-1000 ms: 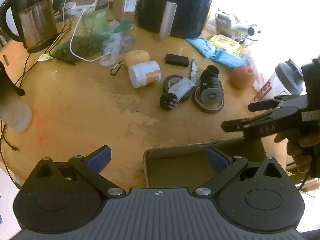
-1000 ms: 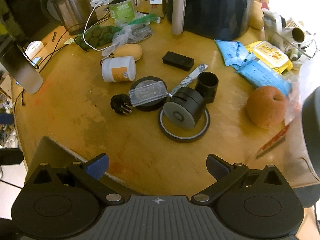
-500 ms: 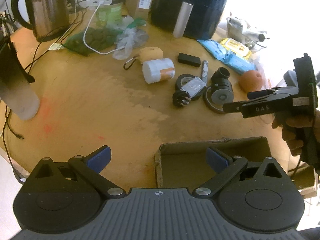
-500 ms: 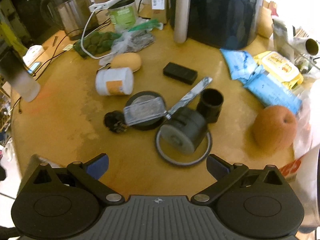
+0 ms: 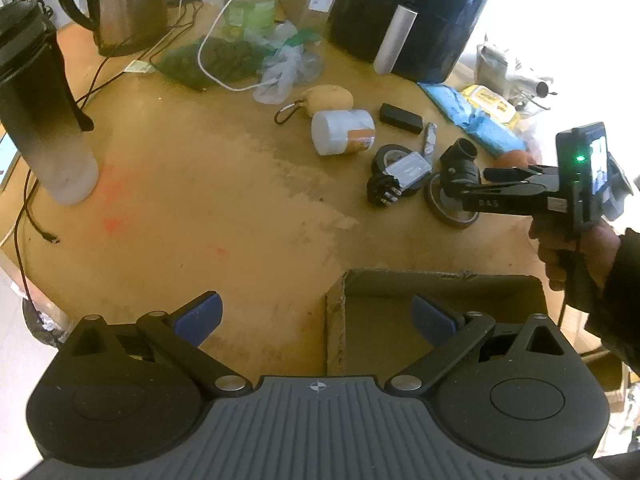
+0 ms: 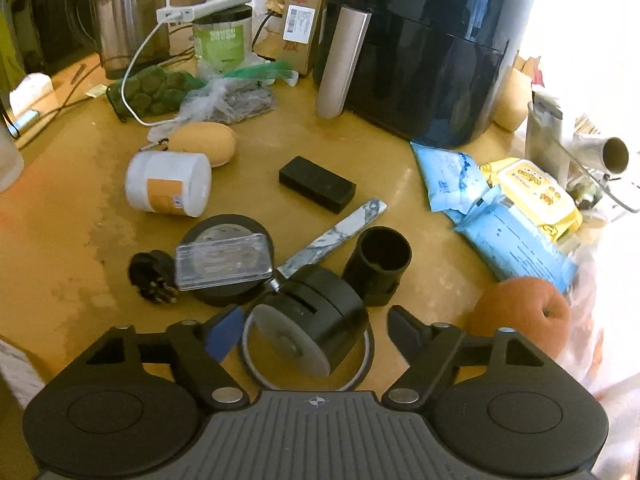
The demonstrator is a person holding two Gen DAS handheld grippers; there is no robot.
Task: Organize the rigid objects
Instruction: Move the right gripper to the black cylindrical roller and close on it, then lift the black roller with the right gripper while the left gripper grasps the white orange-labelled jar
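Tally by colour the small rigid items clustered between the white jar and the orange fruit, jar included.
Black: 6 (block, tube, cylinder, ring, tape roll, plug)
White: 1 (jar)
Clear: 1 (case)
Marbled: 1 (strip)
Total: 9

Black wheel [image 6: 312, 320], white-and-orange jar [image 6: 168, 188], marbled grey-white strip [image 6: 336, 236].

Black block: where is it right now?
Right wrist view, centre: the black block lies flat on the table, between the white jar and blue packets.
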